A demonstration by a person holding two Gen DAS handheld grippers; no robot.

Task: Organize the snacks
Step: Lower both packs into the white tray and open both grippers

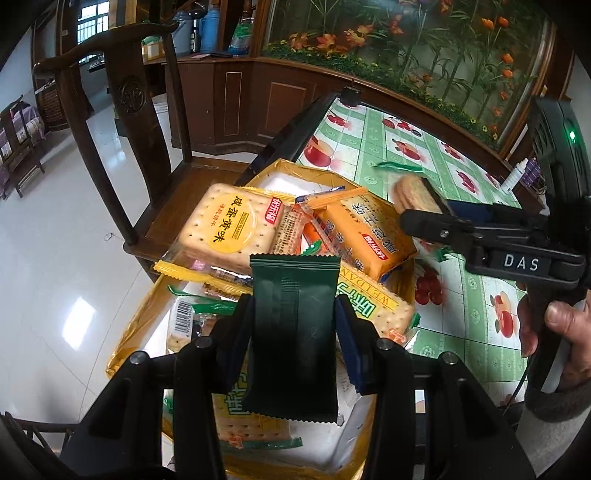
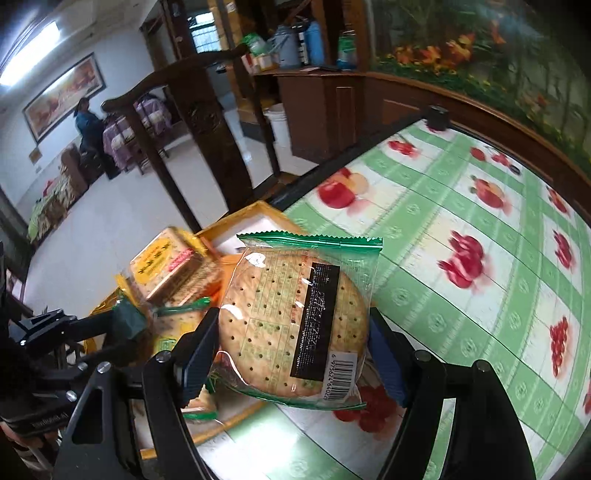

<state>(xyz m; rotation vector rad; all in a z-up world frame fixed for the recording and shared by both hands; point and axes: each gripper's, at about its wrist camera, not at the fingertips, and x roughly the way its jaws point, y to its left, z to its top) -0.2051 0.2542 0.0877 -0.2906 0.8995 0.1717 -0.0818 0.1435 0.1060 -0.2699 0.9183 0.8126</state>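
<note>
Clamping a dark green sachet (image 1: 295, 332) in the left gripper (image 1: 295, 317) above the yellow snack box (image 1: 273, 168); pinching a round cracker pack (image 2: 295, 325) in the right gripper (image 2: 295, 354) over the fruit-print tablecloth (image 2: 461, 221).

We log a home dining room: carved wooden chair (image 1: 133, 110) beside fruit-print tablecloth (image 1: 424, 155), thermos flasks (image 1: 207, 29) behind the chair.

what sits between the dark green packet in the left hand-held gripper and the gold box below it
Nothing separate; the dark green foil packet hangs directly over the gold cardboard box, already heaped with yellow cracker packs.
</note>
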